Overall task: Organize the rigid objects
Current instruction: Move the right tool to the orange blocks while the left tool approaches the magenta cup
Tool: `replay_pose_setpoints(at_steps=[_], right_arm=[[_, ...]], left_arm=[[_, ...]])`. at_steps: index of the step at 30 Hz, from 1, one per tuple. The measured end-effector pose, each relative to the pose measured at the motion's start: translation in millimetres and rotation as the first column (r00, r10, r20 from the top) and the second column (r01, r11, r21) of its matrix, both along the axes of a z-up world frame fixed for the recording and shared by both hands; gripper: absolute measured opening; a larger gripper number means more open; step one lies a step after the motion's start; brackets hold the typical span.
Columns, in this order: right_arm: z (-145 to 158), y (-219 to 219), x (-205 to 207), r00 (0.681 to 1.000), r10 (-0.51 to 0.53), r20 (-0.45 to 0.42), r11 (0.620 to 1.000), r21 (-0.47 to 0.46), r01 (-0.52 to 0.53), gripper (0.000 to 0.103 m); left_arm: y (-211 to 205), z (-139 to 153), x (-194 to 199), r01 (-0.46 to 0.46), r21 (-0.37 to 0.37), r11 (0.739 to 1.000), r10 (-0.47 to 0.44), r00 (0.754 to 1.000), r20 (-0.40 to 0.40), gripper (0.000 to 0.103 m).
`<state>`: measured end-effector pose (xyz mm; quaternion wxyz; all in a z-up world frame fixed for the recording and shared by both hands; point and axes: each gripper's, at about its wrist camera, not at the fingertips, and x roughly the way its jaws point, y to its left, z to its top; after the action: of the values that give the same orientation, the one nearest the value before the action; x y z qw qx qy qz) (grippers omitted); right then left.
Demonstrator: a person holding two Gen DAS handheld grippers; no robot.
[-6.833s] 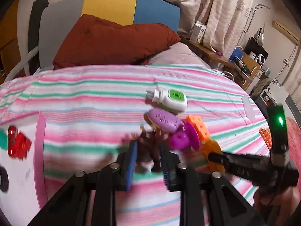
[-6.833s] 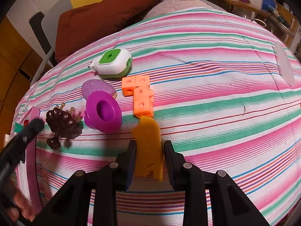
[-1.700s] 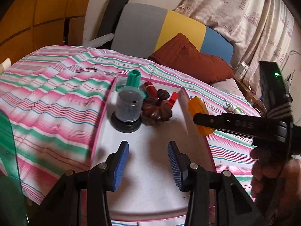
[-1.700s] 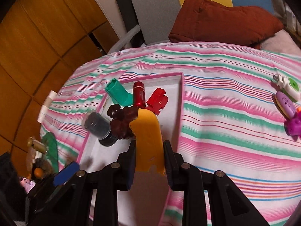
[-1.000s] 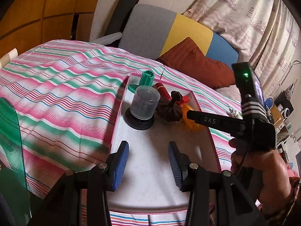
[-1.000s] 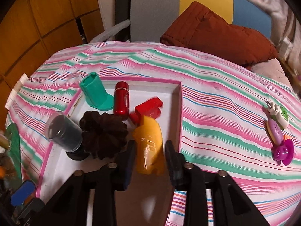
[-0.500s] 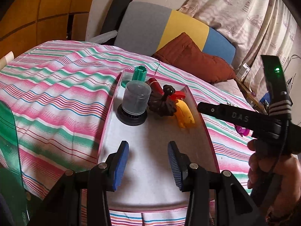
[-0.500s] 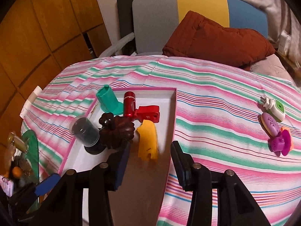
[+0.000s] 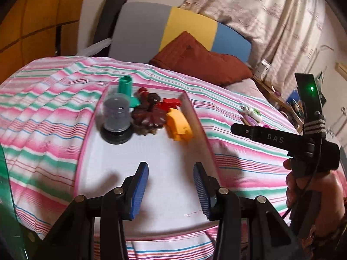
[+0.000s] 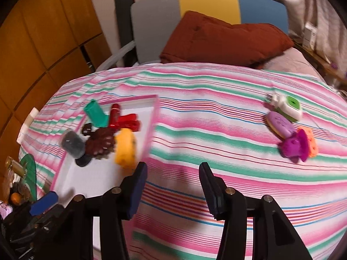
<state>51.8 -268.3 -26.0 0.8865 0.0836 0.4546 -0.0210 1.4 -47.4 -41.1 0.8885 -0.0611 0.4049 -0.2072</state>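
Note:
A white tray with a pink rim (image 9: 151, 164) (image 10: 149, 134) lies on the striped bed. In it lie an orange-yellow piece (image 9: 179, 124) (image 10: 125, 149), a brown pine-cone toy (image 9: 147, 118) (image 10: 100, 144), a clear jar on a black base (image 9: 116, 117) (image 10: 73, 145), a green piece (image 9: 126, 87) (image 10: 96, 114) and red pieces (image 10: 123, 120). My left gripper (image 9: 171, 191) is open and empty over the tray's near part. My right gripper (image 10: 172, 189) is open and empty over the bedspread, right of the tray. It also shows in the left wrist view (image 9: 243, 129).
On the bedspread to the right lie a white and green device (image 10: 287, 107) (image 9: 252, 112), a lilac oval piece (image 10: 280, 124), a purple cup-like toy (image 10: 295, 145) and orange blocks (image 10: 312, 144). A brown pillow (image 10: 221, 39) lies at the headboard. Clutter stands at the bed's left edge (image 10: 19, 173).
My right gripper let go of the orange-yellow piece in the tray, opened, and has drawn back to the right. My left gripper stays open over the tray.

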Motion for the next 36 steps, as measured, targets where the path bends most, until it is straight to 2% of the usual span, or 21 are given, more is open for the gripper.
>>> replay_pose_setpoints(at_steps=[10, 18, 26, 31, 36], right_arm=[[-9, -61, -22, 0.995, -0.096, -0.028, 0.995, -0.027, 0.096, 0.051], [-7, -119, -37, 0.986, -0.160, -0.039, 0.980, -0.126, 0.154, 0.051], [-3, -169, -41, 0.971, -0.238, -0.018, 0.958, -0.170, 0.231, 0.051], [-6, -194, -37, 0.963, -0.271, -0.009, 0.942, -0.209, 0.263, 0.051], [-15, -218, -31, 0.952, -0.307, -0.015, 0.936, -0.185, 0.299, 0.051]], left_arm=[[-36, -1, -8, 0.079, 0.026, 0.997, -0.079, 0.997, -0.014, 0.043], [-70, 3, -20, 0.161, 0.058, 0.985, -0.161, 0.987, -0.008, 0.043], [-101, 5, -29, 0.230, 0.090, 0.969, -0.231, 0.973, -0.009, 0.043], [-112, 6, -28, 0.245, 0.095, 0.965, -0.245, 0.969, -0.012, 0.043], [-121, 2, -26, 0.250, 0.094, 0.964, -0.248, 0.968, -0.032, 0.043]])
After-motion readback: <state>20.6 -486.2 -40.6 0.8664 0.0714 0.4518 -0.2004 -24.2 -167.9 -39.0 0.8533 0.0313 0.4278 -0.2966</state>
